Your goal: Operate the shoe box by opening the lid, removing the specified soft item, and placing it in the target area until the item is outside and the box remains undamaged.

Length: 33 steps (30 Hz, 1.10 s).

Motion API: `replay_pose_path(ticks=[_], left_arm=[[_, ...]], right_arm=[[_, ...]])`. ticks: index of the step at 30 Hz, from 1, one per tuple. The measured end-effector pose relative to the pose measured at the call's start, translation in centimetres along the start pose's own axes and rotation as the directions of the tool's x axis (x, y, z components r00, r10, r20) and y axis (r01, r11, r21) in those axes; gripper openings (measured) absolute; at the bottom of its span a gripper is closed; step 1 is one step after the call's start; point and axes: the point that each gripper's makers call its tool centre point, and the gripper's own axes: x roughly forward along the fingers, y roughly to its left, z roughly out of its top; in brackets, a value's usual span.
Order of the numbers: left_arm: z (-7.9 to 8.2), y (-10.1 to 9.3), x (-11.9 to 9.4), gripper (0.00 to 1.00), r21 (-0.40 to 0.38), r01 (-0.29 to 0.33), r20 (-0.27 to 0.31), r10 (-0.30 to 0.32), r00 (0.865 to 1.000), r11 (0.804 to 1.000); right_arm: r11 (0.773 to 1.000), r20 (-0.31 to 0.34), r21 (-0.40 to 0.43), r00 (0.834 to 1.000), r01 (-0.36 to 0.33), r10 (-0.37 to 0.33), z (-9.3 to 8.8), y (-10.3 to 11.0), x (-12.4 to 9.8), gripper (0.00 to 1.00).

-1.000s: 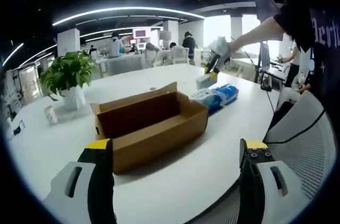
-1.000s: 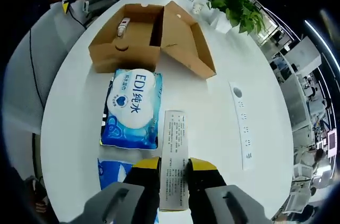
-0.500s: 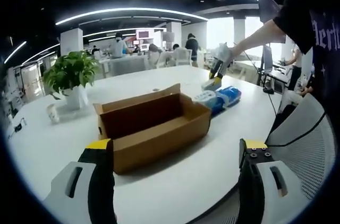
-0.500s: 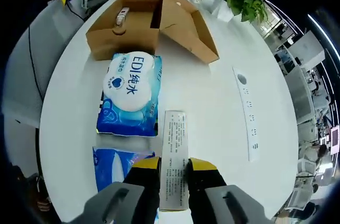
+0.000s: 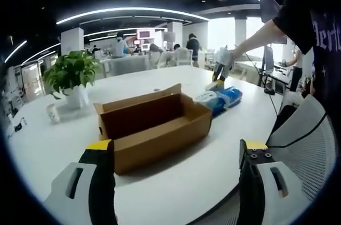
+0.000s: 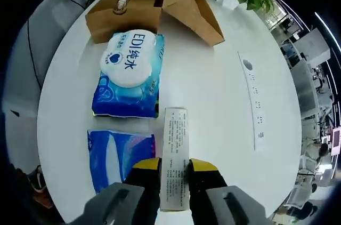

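Note:
The brown cardboard shoe box (image 5: 152, 127) stands open on the white table (image 5: 176, 182), lid flap raised behind it; in the right gripper view the shoe box (image 6: 133, 14) lies at the top. My left gripper (image 5: 173, 161) hangs open in front of the box, nothing between its jaws. My right gripper (image 6: 174, 174) is shut on a thin white printed pack (image 6: 175, 153), held above the table. Below it lie a blue wet-wipes pack (image 6: 128, 73) and a second blue pack (image 6: 120, 155). The right gripper (image 5: 219, 75) with the blue packs (image 5: 219, 97) also appears far off in the left gripper view.
A potted plant (image 5: 69, 78) and a small cup (image 5: 51, 114) stand at the table's far left. A white power strip (image 6: 253, 99) lies along the table. A mesh chair (image 5: 306, 139) stands at the table's edge. People sit at desks behind.
My right gripper with the white pack has drawn farther from the box, bringing more of the second blue pack into view. The left gripper has stayed still.

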Motion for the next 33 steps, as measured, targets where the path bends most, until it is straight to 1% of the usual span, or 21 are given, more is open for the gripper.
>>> replay_pose_path(ticks=[9,11,13,15,23,33], left_arm=[[-0.1,0.0,0.0,0.96,0.0,0.001,-0.005,-0.001,1.0,1.0],[-0.1,0.0,0.0,0.96,-0.003,0.0,-0.006,0.0,1.0,1.0],[-0.2,0.1,0.0,0.96,-0.003,-0.001,-0.006,0.001,1.0,1.0],[-0.2,0.2,0.0,0.96,-0.004,-0.005,-0.004,0.005,1.0,1.0],[-0.3,0.4,0.0,0.95,-0.008,-0.008,-0.005,0.008,1.0,1.0],[-0.4,0.5,0.0,0.95,-0.011,-0.011,-0.007,0.011,1.0,1.0]], right_arm=[[0.999,-0.06,-0.046,0.998,0.003,-0.006,-1.3,0.1,0.6,0.15],[0.995,-0.1,-0.096,0.995,0.003,-0.013,-2.0,0.0,0.7,0.15],[0.996,-0.1,-0.089,0.995,0.0,-0.009,-2.1,0.0,0.9,0.15],[0.995,-0.117,-0.102,0.993,-0.004,-0.008,-2.5,0.0,1.0,0.15],[0.996,-0.138,-0.094,0.99,-0.004,-0.009,-3.1,0.0,1.3,0.16],[0.998,-0.135,-0.057,0.991,0.0,-0.008,-3.6,0.2,1.6,0.16]])
